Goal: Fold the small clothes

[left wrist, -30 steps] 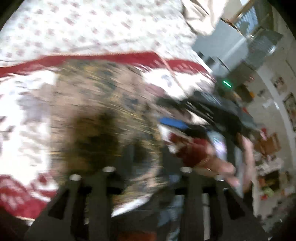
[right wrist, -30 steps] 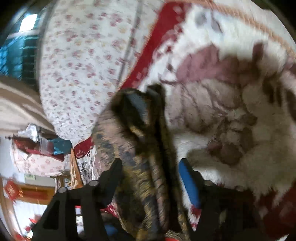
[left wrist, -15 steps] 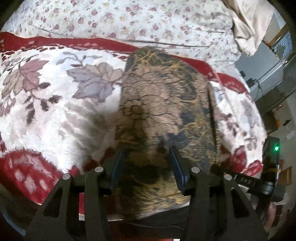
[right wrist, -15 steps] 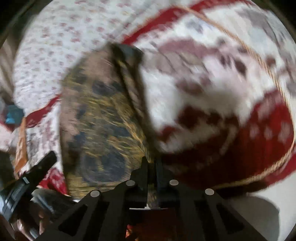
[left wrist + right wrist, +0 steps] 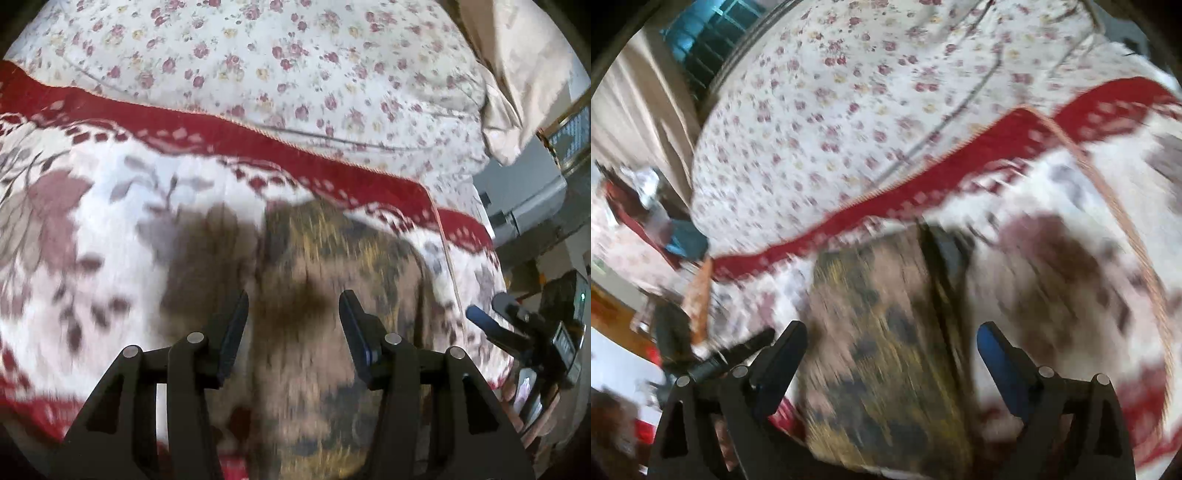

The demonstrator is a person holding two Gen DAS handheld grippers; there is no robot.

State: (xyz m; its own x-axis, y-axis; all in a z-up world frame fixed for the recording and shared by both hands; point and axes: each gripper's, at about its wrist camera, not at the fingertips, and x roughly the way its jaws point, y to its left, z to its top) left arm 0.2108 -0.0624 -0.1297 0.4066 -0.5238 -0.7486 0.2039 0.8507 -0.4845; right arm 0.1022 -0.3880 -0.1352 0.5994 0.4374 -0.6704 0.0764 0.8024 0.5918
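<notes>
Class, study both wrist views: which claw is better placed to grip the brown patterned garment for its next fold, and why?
Probably the right claw: open, it straddles the brown patterned garment near its folded edge. The left claw is open over its middle.

Daylit, heavy motion blur, fisheye-warped edges

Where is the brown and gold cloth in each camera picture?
Left wrist view: the brown and gold cloth fills the lower middle, lying between the open fingers of the left claw.
Right wrist view: the cloth is at lower centre, between the open fingers of the right claw.
Shared landmark: the red border of the blanket runs just beyond the cloth's far end in both views.
</notes>
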